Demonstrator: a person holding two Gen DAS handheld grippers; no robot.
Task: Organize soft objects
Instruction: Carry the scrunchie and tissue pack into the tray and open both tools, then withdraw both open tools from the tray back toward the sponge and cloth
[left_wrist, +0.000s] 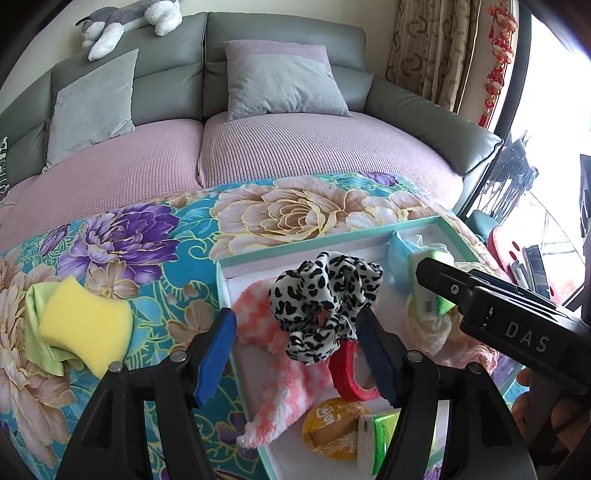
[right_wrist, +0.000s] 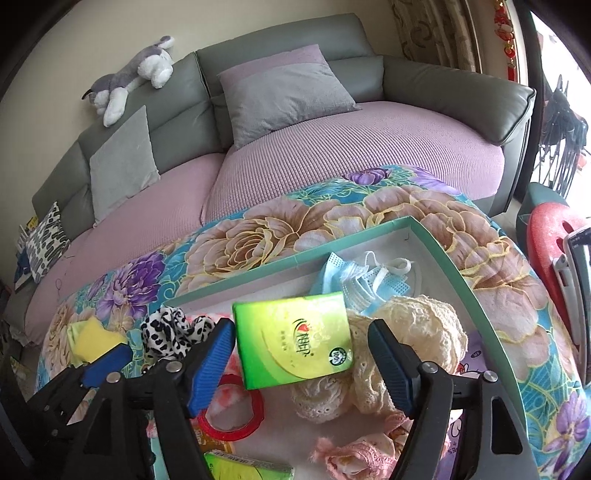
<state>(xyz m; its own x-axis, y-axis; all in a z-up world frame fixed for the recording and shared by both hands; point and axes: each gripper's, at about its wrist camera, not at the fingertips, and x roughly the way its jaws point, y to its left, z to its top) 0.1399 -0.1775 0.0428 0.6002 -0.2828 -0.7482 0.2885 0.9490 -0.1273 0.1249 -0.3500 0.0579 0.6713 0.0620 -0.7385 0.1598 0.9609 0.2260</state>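
Far left on the floral tabletop cover (left_wrist: 122, 236), outside the tray: yellow sponge (left_wrist: 86, 326) lying on a green cloth (left_wrist: 37, 332) — still unsorted, and nearer the left tool.

Left tool (left_wrist: 299, 354): jaws wide, nothing clamped. Leopard-print scrunchie (left_wrist: 325, 295) sits between and just beyond the pads, resting on a pink-and-white fuzzy cloth (left_wrist: 280, 373) inside the teal-rimmed tray (left_wrist: 295, 247). Red tape ring (left_wrist: 349, 373) beside it.

Right tool (right_wrist: 301, 362): jaws wide. Green tissue pack (right_wrist: 295, 341) lies between them, apart from both pads — appears loose, propped on cream lace fabric (right_wrist: 413, 339). Its long axis runs roughly across the jaw gap. Blue face masks (right_wrist: 354, 280) lie farther off in the tray.
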